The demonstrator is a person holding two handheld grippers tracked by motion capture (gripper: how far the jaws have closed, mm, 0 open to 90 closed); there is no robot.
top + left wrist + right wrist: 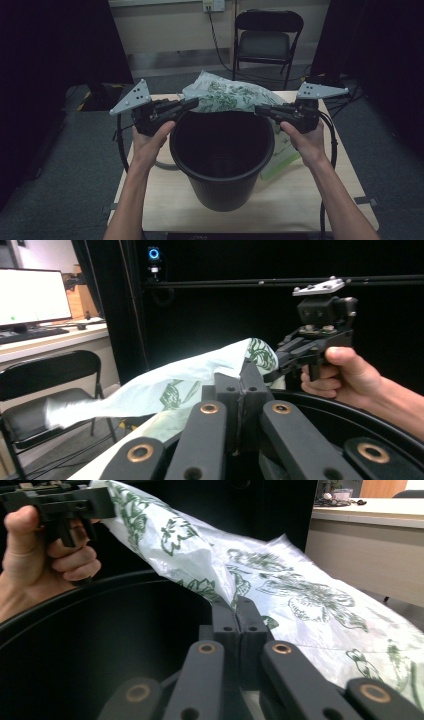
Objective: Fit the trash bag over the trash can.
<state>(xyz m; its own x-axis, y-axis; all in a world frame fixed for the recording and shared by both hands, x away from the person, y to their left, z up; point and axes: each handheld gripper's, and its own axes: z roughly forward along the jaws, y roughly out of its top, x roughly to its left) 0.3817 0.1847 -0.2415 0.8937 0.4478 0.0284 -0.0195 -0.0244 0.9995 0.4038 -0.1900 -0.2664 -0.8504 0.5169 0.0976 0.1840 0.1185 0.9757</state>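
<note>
Two tongs, one in each hand, hold a thin white plastic bag printed with green leaves (226, 95) above the far rim of a round black plastic bin (222, 165), which stands at the middle of the pale wooden counter (165, 200). Most of the bag lies behind the bin on the far side of the counter, and a fold hangs down beside the bin's right wall. The left tongs (192, 103) are clamped together on the bag's edge at the far left of the rim; in the left gripper view the film rises from between the closed jaws. The right tongs (260, 109) are likewise clamped on the bag at the far right of the rim, the film passing between their jaws in the right gripper view.

Likely faults, by judgement: the bin is light and unanchored, so a sideways pull on the bag could tip or slide it across the counter. The film is thin; pulling the two grips apart could tear it or strip it from one pair of jaws. Each grip may pinch both layers, in which case the mouth would not open over the rim. The trailing fold at the right could snag under the bin.
</note>
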